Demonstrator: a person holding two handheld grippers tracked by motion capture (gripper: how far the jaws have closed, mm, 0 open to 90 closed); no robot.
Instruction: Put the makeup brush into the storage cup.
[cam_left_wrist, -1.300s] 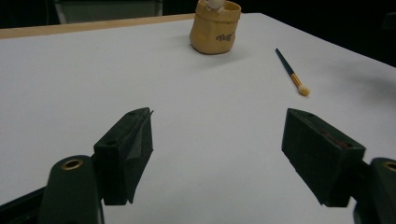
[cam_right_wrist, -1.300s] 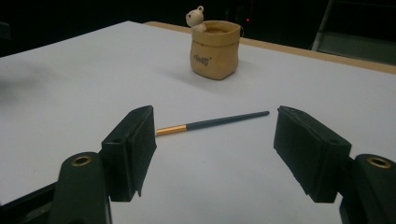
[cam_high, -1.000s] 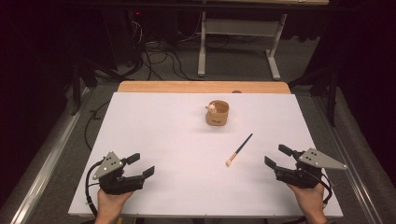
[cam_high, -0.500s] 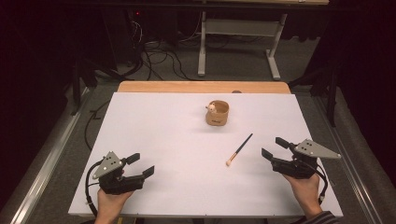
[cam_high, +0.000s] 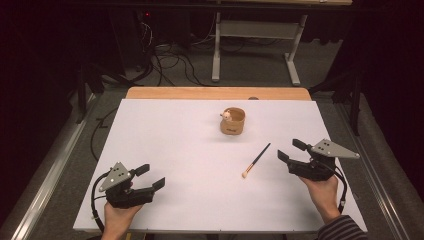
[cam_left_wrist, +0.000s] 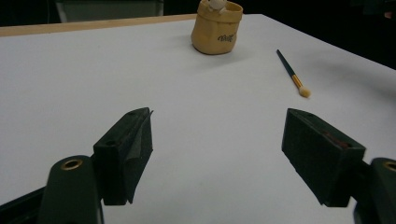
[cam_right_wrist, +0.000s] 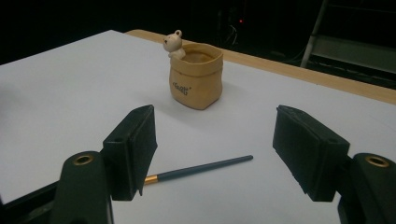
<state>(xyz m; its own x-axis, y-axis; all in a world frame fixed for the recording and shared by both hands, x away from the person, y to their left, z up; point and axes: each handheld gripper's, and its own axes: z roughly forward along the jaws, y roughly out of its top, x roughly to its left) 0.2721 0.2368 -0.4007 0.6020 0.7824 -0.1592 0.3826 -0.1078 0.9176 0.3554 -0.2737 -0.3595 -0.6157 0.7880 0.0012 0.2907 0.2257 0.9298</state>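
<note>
A small tan pot (cam_high: 232, 120) (cam_left_wrist: 217, 27) (cam_right_wrist: 195, 76) with a little bear figure on its rim stands upright at the middle back of the white table (cam_high: 175, 150). A dark-handled brush (cam_high: 256, 160) (cam_left_wrist: 290, 71) (cam_right_wrist: 205, 168) with a pale tip lies flat in front of it, to the right. My right gripper (cam_high: 289, 150) (cam_right_wrist: 215, 154) hovers open just right of the brush, whose handle runs between its jaws in the right gripper view. My left gripper (cam_high: 151, 176) (cam_left_wrist: 217, 158) is open near the front left, holding nothing.
A wooden strip (cam_high: 215, 93) borders the table's far edge. Beyond it are a metal stand's legs (cam_high: 250, 55) and loose cables (cam_high: 165, 55) on the dark floor. A metal rail (cam_high: 50, 165) runs along the left side.
My right gripper has moved forward and slightly left, nearer the brush. The left gripper has stayed in place.
</note>
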